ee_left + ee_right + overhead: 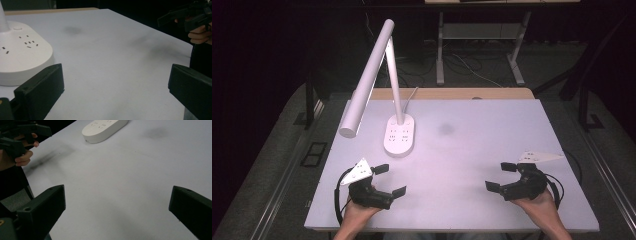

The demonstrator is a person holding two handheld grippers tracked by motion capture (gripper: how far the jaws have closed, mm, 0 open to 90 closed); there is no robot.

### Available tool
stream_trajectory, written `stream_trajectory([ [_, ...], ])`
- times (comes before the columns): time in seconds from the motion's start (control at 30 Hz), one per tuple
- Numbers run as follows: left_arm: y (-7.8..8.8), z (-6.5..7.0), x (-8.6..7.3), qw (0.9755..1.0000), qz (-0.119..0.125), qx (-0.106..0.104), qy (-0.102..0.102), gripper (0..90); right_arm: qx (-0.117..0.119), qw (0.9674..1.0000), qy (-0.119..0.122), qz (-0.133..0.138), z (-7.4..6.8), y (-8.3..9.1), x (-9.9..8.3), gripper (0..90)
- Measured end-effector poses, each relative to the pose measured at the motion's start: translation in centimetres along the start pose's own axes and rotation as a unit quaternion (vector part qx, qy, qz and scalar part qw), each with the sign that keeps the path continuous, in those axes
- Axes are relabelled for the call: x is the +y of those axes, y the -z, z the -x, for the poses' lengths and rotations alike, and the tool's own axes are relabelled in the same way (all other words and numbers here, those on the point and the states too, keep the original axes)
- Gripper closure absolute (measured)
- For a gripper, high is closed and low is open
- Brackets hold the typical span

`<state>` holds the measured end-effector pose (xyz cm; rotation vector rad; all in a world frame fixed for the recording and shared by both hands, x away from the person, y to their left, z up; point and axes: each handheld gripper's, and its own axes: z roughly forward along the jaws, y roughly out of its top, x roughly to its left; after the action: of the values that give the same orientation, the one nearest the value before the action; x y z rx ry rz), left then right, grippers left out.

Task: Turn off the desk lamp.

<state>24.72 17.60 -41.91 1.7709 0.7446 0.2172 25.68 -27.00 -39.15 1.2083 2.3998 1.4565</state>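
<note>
- In the high view, I found the left gripper (389, 179) at the near left of the white table (492, 150), held in the person's left hand (359, 207). Its jaws stood wide apart with nothing between them, pointing toward the table's middle.
- Beyond it and well apart, I saw the white desk lamp (382, 75). Its oval base (400, 135) rested on the table, carrying several socket openings. The upright stem rose from the base, and the tubular lamp head slanted down toward the table's left edge.
- I noted a faint dark smudge (446, 129) on the table surface, just right of the base; I could not tell whether it was a stain or a shadow.
- At the near right, I saw the right gripper (500, 176), held in the person's right hand (539, 205). Its jaws were also spread wide and empty, facing the left gripper across bare table.
- In the right gripper view, I saw the base at the far upper edge.
</note>
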Motion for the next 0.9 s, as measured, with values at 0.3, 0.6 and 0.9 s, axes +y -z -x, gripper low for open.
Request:
stream_trajectory([
  [0.3,0.1,0.0,0.0,1.0000,-0.001,-0.001,0.003,0.0,0.003,1.0000,0.008,-0.003,-0.1,-0.1,1.9,0.7],
  [0.6,-0.1,0.0,0.0,1.0000,-0.004,-0.001,0.004,0.0,0.007,0.9999,0.015,-0.004,0.2,-0.5,3.4,0.7],
  [0.9,-0.1,0.0,0.0,1.0000,-0.003,-0.001,0.004,0.0,0.012,0.9996,0.021,-0.018,0.1,-1.4,4.9,0.7],
])
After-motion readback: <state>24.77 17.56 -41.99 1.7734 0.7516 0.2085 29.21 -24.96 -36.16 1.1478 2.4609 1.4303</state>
